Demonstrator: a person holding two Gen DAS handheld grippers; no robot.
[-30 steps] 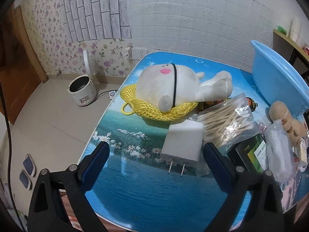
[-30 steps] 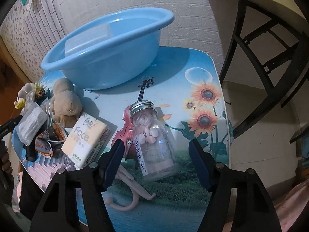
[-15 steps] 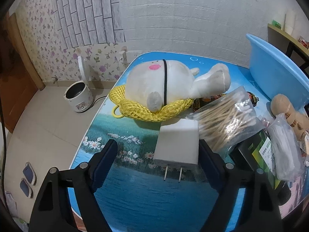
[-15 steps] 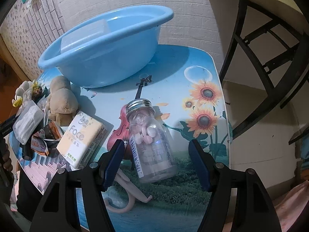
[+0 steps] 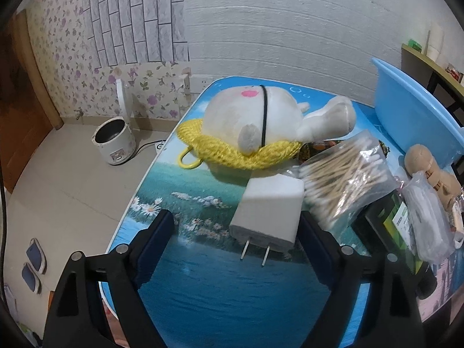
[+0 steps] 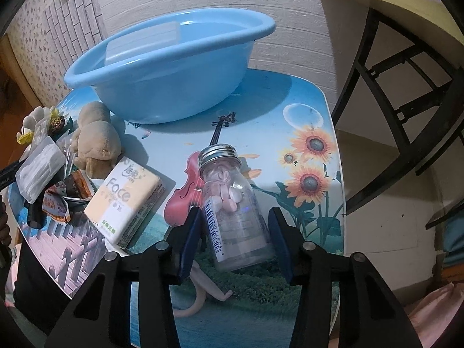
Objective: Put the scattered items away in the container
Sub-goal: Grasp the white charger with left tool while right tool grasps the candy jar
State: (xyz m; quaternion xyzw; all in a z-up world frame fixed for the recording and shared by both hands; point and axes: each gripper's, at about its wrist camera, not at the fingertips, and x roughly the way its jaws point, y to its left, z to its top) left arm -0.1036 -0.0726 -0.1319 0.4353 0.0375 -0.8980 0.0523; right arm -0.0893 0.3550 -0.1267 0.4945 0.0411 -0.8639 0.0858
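Note:
In the left wrist view my left gripper [image 5: 236, 229] is open around a white plug adapter [image 5: 268, 211] lying on the table, its right finger near the adapter's side. Behind it lie a white plush toy [image 5: 261, 116] on a yellow net [image 5: 232, 153] and a bag of cotton swabs [image 5: 345, 174]. In the right wrist view my right gripper [image 6: 235, 226] is open with its fingers on either side of a glass jar [image 6: 232, 203] of pink pieces lying on the table. The blue basin [image 6: 174, 66] stands behind, with a clear box inside.
A tissue pack [image 6: 127, 197], a brown plush [image 6: 98, 142], a bagged white item [image 6: 40, 171] and snack packets [image 6: 58, 203] lie left of the jar. A pink hook [image 6: 203, 290] lies under it. A rice cooker [image 5: 114, 142] stands on the floor. A shelf frame [image 6: 391, 116] stands right.
Both grippers have moved forward: the left one up to the plug adapter, the right one around the jar, with its fingers somewhat closer together than before.

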